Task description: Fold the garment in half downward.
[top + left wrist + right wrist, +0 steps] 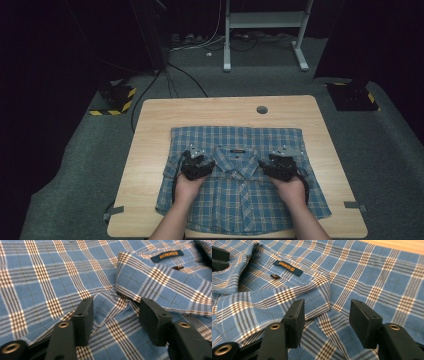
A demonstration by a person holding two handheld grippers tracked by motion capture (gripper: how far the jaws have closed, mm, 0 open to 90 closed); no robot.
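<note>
Plaid shirt (240, 180) lies flat on the wooden table (150, 150), collar (235, 157) midway between 2 part-open grippers: left gripper (115, 312) straddles a shoulder crease beside the collar's left point, right gripper (327, 315) mirrors it; pads seemingly not yet pinching cloth

This looks like a recording lab or studio: a pale wooden surface (165, 120) stands on grey carpet (75, 165) between black curtains (45, 45), with yellow-black striped stand bases (114, 101), loose cables (172, 80) and a white metal frame (264, 30) behind.
</note>
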